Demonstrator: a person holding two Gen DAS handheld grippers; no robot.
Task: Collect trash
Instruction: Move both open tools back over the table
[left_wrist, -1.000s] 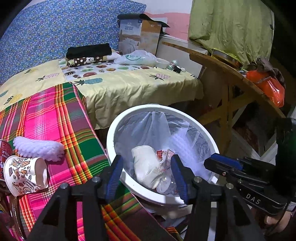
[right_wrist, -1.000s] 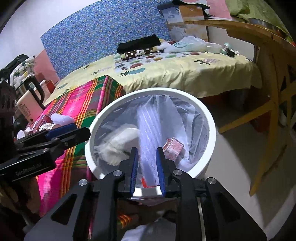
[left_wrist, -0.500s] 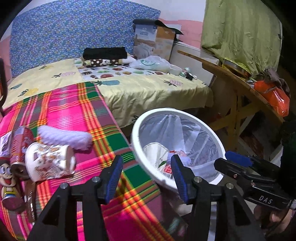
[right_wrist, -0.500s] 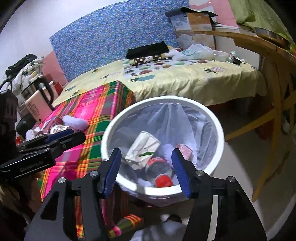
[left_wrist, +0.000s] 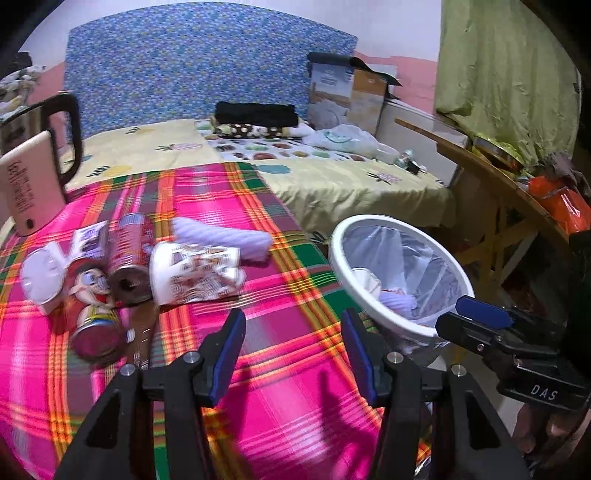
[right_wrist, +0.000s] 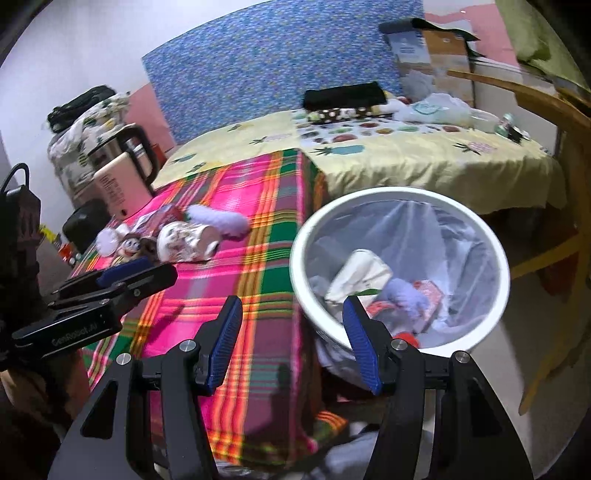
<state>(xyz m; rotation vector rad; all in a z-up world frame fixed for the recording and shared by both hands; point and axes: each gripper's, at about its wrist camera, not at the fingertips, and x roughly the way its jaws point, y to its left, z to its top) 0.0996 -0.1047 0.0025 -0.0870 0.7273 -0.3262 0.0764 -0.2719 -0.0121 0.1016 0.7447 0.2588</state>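
Both handheld tools hang empty over a plaid-covered surface (left_wrist: 280, 229), their jaws spread wide and grasping nothing: the left gripper (left_wrist: 293, 354) faces the litter, while the right gripper (right_wrist: 291, 343) sits at the near edge of the white bin (right_wrist: 400, 195), a pose that suits having just let something go, though that is only a reading. The bin stands on the floor just beside the surface's right edge, lined with a clear bag, apparently so rubbish can travel a short way from cloth to rim. Inside it lie a crumpled white carton (right_wrist: 360, 275), a lilac foam sleeve (right_wrist: 404, 293) and some red-printed wrappers too jumbled to count. Still on the surface, huddled at the far left, are one patterned paper cup (left_wrist: 194, 269) on its side, one lilac foam sleeve (left_wrist: 221, 238) touching it, at least two red cans (left_wrist: 129, 254), one white lid (left_wrist: 38, 277), and one or two pieces of paper or card, blurred. One kettle (left_wrist: 33, 177) stands behind them, likely not trash. The cluster looks the next target, probably the cup first.
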